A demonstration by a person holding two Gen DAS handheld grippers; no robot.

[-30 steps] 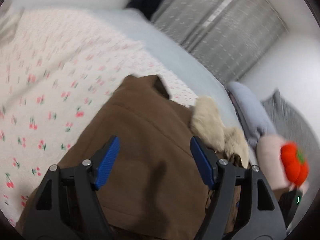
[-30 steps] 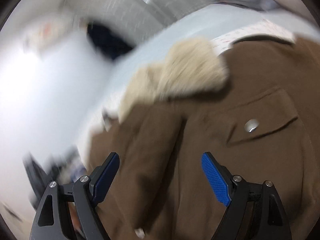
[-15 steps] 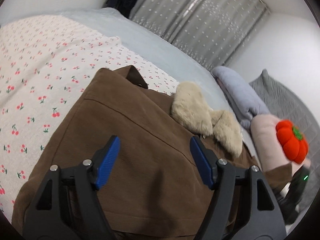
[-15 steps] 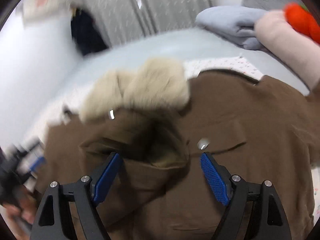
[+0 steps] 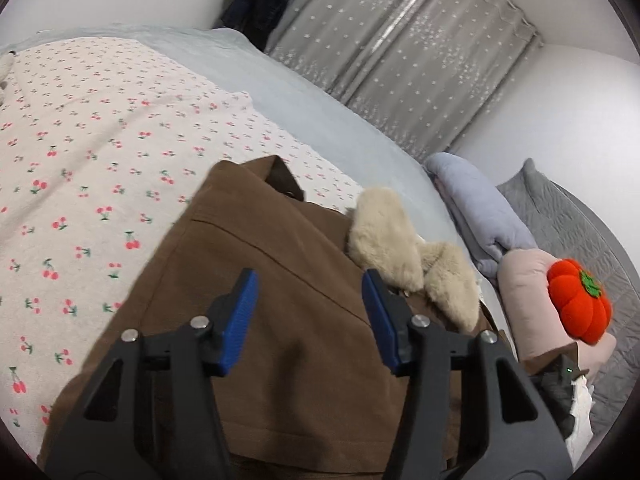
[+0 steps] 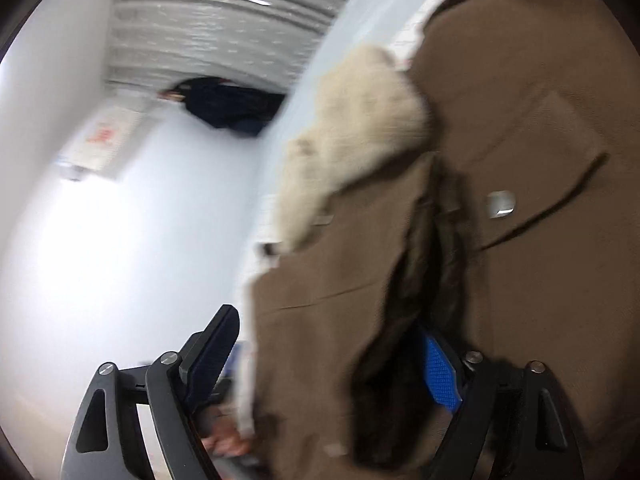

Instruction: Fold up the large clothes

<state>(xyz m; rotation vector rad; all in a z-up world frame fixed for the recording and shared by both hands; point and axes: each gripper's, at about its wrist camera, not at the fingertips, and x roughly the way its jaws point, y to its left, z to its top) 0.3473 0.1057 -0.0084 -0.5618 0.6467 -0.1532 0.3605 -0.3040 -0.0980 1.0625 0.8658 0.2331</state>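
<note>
Bedroom setting: a bed under a cherry-print sheet (image 5: 80,152), with grey curtains (image 5: 400,60) on the far wall.

Left gripper (image 5: 308,312): jaws at a middling gap and closing. Brown cloth lies between and below the blue pads, but no pad is seen pressing on it.

Right gripper (image 6: 332,360): jaws closing, with a hanging fold of the coat (image 6: 520,120) between them. The view is blurred. The right pad sits against or behind the fold; the left pad stands clear of the cloth, so no grip shows yet.

Coat position: spread on the sheet directly ahead of both grippers, with the fur collar (image 5: 400,248) at its far end. Beyond the collar lie a rolled grey blanket (image 5: 480,208), a pink pillow (image 5: 532,288) and an orange pumpkin toy (image 5: 580,304).

Step in hand, as judged: taking hold of the near edge for a fold.

Next move requires:
- both pads seated on cloth before lifting;
- an even lift on both sides;
- carrying the edge toward the collar without bunching the thick cloth.
</note>
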